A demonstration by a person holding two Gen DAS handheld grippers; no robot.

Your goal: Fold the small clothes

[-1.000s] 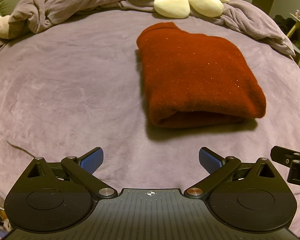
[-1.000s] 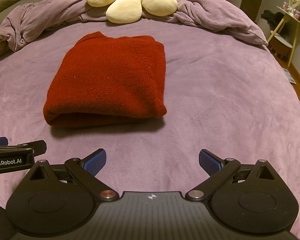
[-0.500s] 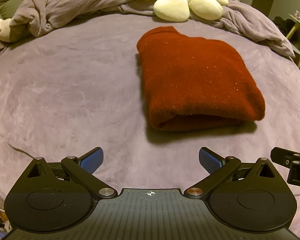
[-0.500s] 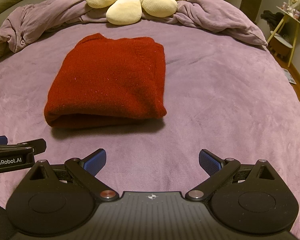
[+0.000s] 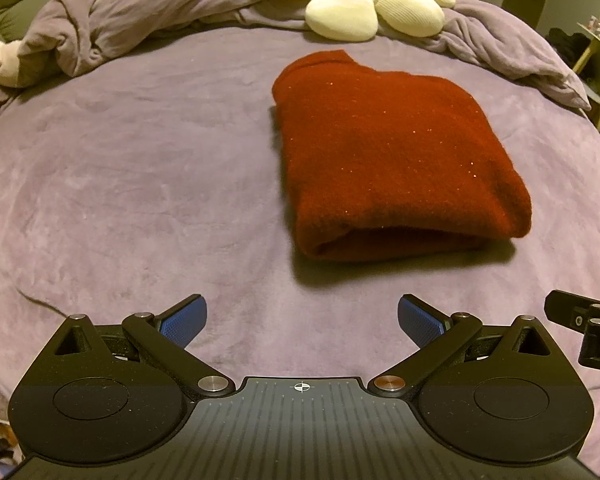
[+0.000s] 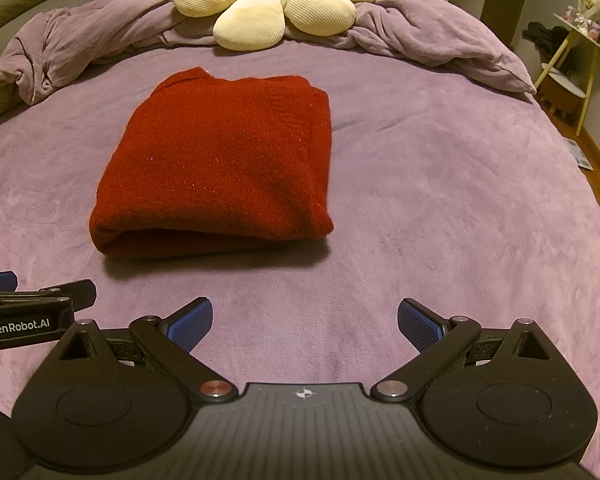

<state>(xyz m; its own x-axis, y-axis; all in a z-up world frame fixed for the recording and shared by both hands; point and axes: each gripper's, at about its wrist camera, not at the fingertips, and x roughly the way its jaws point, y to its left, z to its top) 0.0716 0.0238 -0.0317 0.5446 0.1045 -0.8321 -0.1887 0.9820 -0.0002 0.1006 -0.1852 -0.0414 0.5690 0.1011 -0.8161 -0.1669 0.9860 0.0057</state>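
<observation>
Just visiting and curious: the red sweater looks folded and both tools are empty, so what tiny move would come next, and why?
Probably just draw both tools back. The red sweater already lies in a neat folded bundle on the purple blanket, and the left tool and right tool are open, apart from it, holding nothing. No other garment shows.

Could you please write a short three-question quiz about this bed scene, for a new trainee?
1. True or false: the left tongs grip the red sweater.
2. What lies behind the sweater, on the bunched purple blanket? A) a book B) a flower-shaped cushion C) a shoe
3. Fill in: the sweater lies ____ on the purple bedcover, apart from both tongs.

Key:
1. False; the left tongs and right tongs are both open and empty.
2. B
3. folded
</observation>
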